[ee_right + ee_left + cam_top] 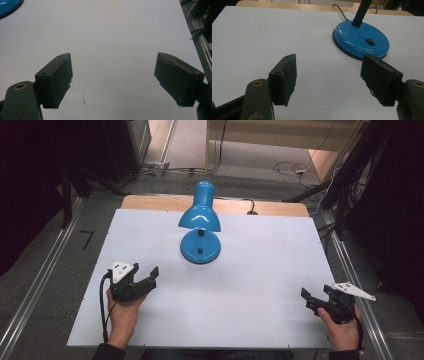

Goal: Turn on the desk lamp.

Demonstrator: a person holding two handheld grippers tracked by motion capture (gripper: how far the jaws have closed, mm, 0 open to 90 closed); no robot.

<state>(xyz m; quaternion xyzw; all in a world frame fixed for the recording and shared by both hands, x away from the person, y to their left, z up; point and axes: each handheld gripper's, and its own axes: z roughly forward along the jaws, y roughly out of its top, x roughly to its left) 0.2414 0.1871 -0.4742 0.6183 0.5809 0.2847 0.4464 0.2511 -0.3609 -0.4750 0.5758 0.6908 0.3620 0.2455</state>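
Note:
A blue desk lamp stands at the back middle of the white board (250, 290), its shade (200, 212) bowed over its round base (200, 249). The left gripper view shows that base (358, 40) ahead and to the right, with a black switch (370, 42) on top and the dark neck (362, 12) rising from it. My left gripper (145, 273) rests at the board's front left, open, with nothing between its jaws (329, 75). Open and holding nothing too, my right gripper (316, 293) sits at the front right (113, 77). A sliver of the lamp base (8, 6) shows at that view's top left.
The lamp's black cable (251, 207) runs off over the wooden table edge (150, 202) behind the board. Metal rails (37, 285) flank the table on both sides. Cables (290, 169) and dark stands are on the floor beyond.

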